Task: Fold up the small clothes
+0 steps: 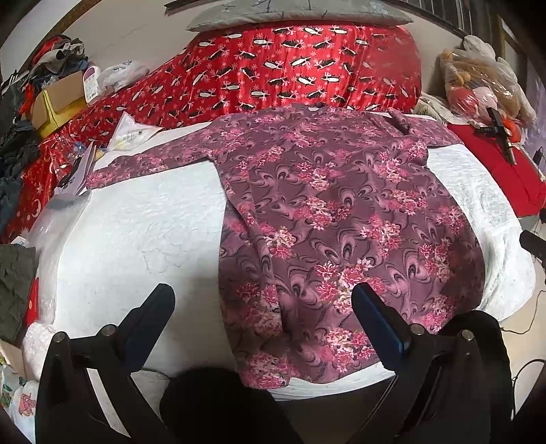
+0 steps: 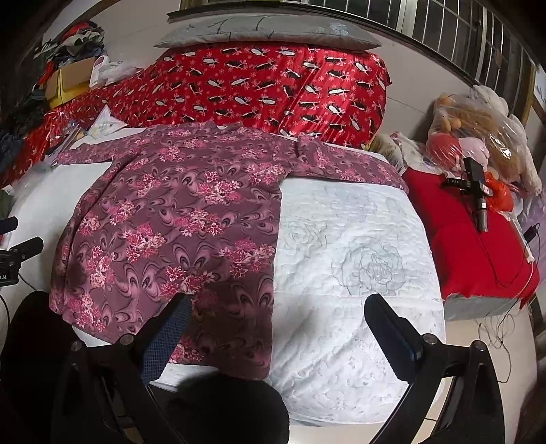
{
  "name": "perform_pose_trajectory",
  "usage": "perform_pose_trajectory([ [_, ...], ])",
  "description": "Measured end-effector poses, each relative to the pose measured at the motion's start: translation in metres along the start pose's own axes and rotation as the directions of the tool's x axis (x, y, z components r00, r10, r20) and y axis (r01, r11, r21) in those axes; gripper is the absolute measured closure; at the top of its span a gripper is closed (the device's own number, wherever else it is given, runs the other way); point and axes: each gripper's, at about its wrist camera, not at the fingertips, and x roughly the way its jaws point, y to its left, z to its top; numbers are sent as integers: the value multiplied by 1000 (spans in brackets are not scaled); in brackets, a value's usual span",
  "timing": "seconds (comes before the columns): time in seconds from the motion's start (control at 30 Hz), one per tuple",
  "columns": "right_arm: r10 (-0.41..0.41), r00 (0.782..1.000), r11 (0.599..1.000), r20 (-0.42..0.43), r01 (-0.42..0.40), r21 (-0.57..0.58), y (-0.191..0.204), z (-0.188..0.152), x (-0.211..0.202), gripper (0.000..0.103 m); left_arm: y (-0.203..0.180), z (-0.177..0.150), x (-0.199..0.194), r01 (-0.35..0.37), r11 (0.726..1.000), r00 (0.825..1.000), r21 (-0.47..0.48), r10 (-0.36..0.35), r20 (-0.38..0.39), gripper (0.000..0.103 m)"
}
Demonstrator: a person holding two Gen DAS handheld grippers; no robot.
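A purple shirt with pink flowers [image 1: 341,218] lies spread flat on the white quilted bed [image 1: 143,232], collar at the far end, both sleeves stretched out sideways. It also shows in the right wrist view [image 2: 177,218]. My left gripper [image 1: 262,293] is open and empty, hovering over the shirt's near left hem edge. My right gripper [image 2: 278,304] is open and empty, hovering over the shirt's near right hem edge on the white quilt [image 2: 358,273].
A red patterned quilt [image 1: 300,68] is piled behind the shirt, a grey pillow [image 1: 297,13] on top. Boxes and clothes [image 1: 51,92] clutter the left. A red cushion [image 2: 471,246] with a black device [image 2: 476,191] and bagged plush toys [image 2: 477,129] lie right.
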Motion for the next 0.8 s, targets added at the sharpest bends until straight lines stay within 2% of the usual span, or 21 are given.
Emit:
perform_pose_trajectory([
  [0.8,-4,1000,1000,20,4,-17,8,-5,-13,2,2,-4,-12,19,1000,1000,-6,-19,17,0],
])
